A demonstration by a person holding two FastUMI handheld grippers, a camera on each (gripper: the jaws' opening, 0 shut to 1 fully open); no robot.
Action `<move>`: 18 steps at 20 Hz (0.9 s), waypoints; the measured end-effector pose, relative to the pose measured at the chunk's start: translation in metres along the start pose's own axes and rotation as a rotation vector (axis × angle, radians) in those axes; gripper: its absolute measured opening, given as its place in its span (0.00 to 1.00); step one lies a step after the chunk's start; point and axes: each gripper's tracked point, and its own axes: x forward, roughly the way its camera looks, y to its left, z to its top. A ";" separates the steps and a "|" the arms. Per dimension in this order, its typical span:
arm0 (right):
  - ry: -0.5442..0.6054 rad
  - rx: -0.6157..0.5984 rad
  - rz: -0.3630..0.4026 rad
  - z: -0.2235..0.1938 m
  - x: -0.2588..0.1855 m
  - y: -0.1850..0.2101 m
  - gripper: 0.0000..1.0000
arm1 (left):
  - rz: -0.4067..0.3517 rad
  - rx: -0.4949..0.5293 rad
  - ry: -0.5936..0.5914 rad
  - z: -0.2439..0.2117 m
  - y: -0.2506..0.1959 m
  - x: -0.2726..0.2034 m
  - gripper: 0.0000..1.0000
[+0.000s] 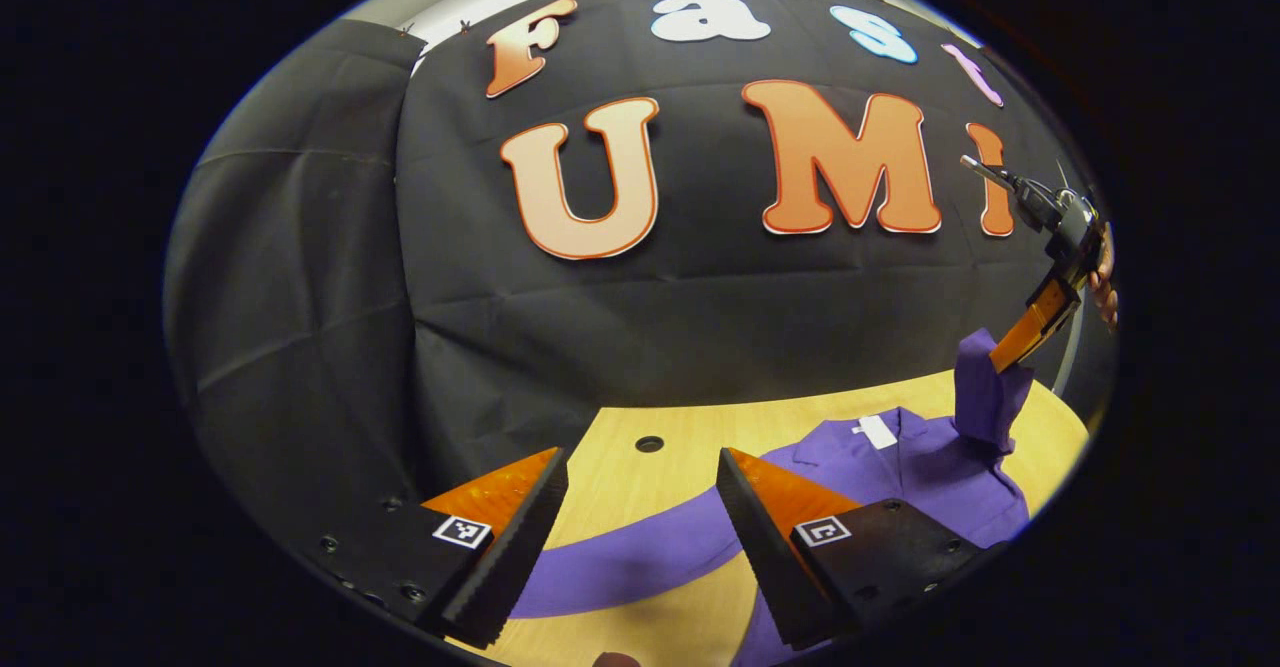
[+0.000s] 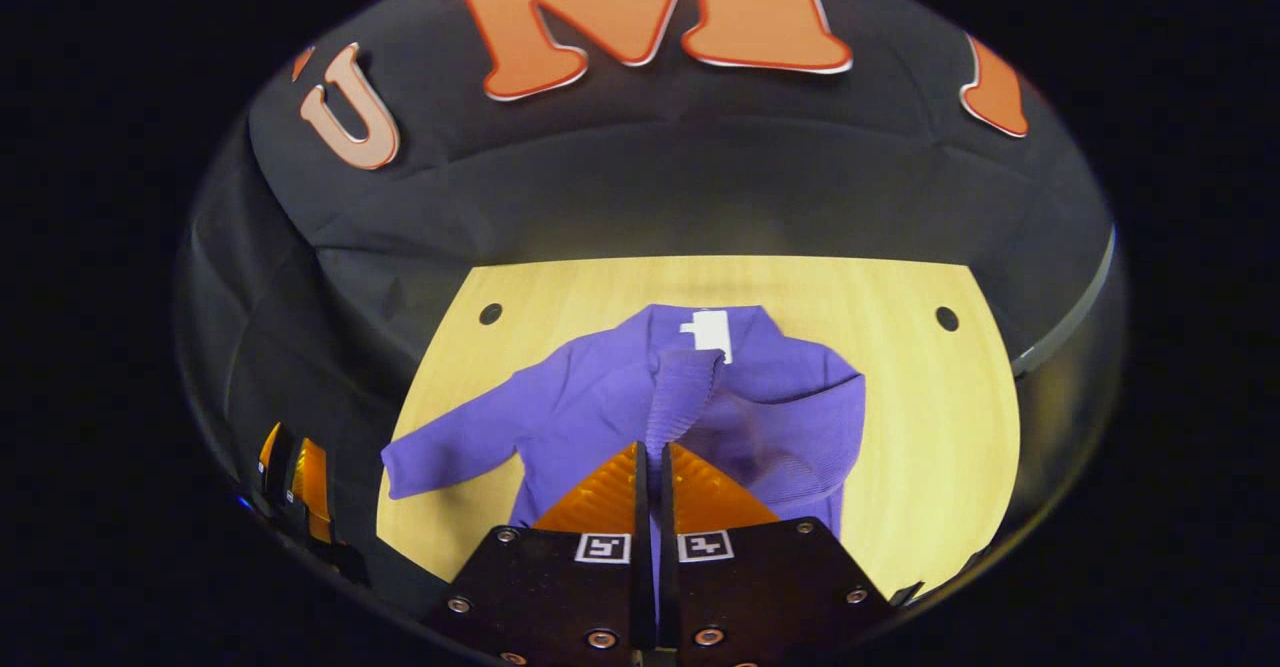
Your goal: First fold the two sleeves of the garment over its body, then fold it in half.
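Pale wooden table point(image 2: 905, 417), rounded at the corners, with a small dark hole point(image 2: 946, 319) near each far corner. Behind it, black cloth wall point(image 2: 700, 177), creased, draped right down to the table's far edge.

Purple garment point(image 2: 590, 402) spread flat on the wood, collar and white tag point(image 2: 710, 332) toward the wall. Right gripper point(image 2: 652, 467) clenched on the right sleeve point(image 2: 685, 387), fingers pressed together with a strip of ribbed purple fabric pinched between them, lifted above the body of the garment, directly ahead of the claw.

Left gripper point(image 1: 640, 507) released, fingers wide apart, hovering low over the table's near edge. Left sleeve point(image 1: 620, 557) stretched flat on the wood just ahead of and between those open fingers. Far off to that claw's right, the other gripper raised, a hand point(image 1: 1103, 287) behind it, purple cloth hanging from its tip.
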 end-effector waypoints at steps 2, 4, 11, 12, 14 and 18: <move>0.009 0.003 0.029 -0.004 0.014 0.027 0.03 | 0.018 -0.002 0.019 -0.008 0.015 0.003 0.94; 0.011 0.029 0.080 -0.004 0.023 0.049 0.04 | 0.029 -0.003 0.044 -0.016 0.027 0.007 0.94; -0.134 0.049 0.117 0.022 0.002 0.059 0.35 | 0.035 -0.029 0.160 -0.050 0.056 0.019 0.94; -0.175 0.053 0.112 0.030 -0.008 0.054 0.56 | 0.032 -0.040 0.183 -0.055 0.060 0.023 0.94; -0.268 0.066 0.092 0.047 -0.025 0.041 0.73 | 0.027 -0.062 0.242 -0.068 0.066 0.029 0.94; -0.439 0.071 0.000 0.071 -0.069 0.010 0.94 | -0.018 -0.154 0.413 -0.102 0.072 0.039 0.95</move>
